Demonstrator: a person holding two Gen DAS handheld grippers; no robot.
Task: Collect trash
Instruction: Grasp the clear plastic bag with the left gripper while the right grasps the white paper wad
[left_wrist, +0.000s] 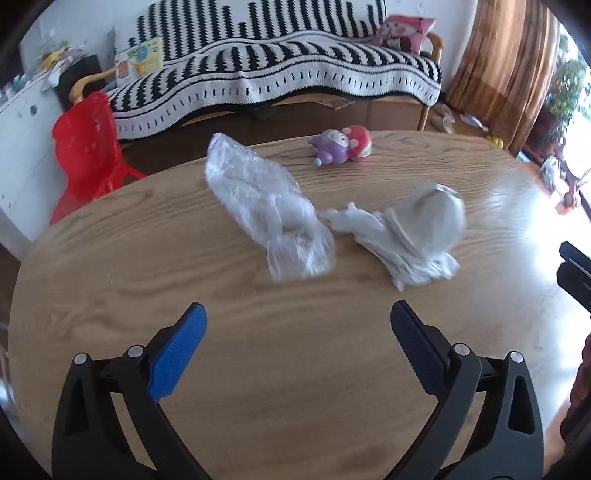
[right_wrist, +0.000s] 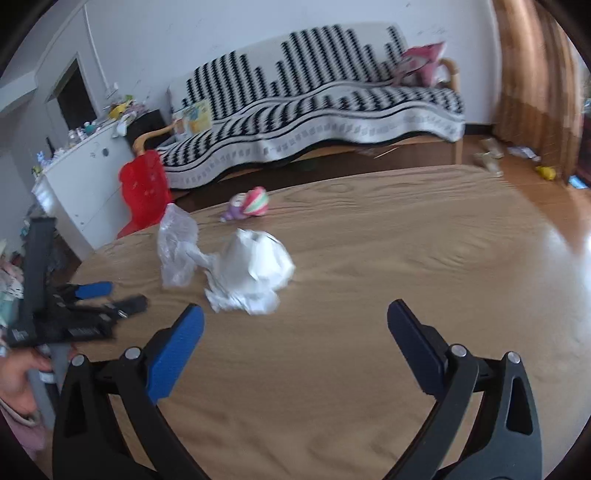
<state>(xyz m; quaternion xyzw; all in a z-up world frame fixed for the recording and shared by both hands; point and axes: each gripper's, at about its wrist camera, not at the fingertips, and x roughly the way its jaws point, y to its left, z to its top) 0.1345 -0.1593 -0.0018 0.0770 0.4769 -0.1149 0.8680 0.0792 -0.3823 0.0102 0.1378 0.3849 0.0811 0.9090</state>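
A crumpled clear plastic bag (left_wrist: 266, 206) lies on the wooden table (left_wrist: 258, 369), with a crumpled white paper wad (left_wrist: 410, 236) just to its right. My left gripper (left_wrist: 297, 325) is open and empty, a little short of both. In the right wrist view the plastic bag (right_wrist: 175, 251) and paper wad (right_wrist: 251, 273) lie ahead and to the left. My right gripper (right_wrist: 295, 325) is open and empty above the table. The left gripper (right_wrist: 92, 299) shows at the left edge of that view.
A pink and purple toy (left_wrist: 341, 146) lies at the table's far edge. A red plastic chair (left_wrist: 86, 158) stands beyond the table at left. A sofa with a black-and-white cover (left_wrist: 277, 74) is behind. A white cabinet (right_wrist: 85, 184) stands at left.
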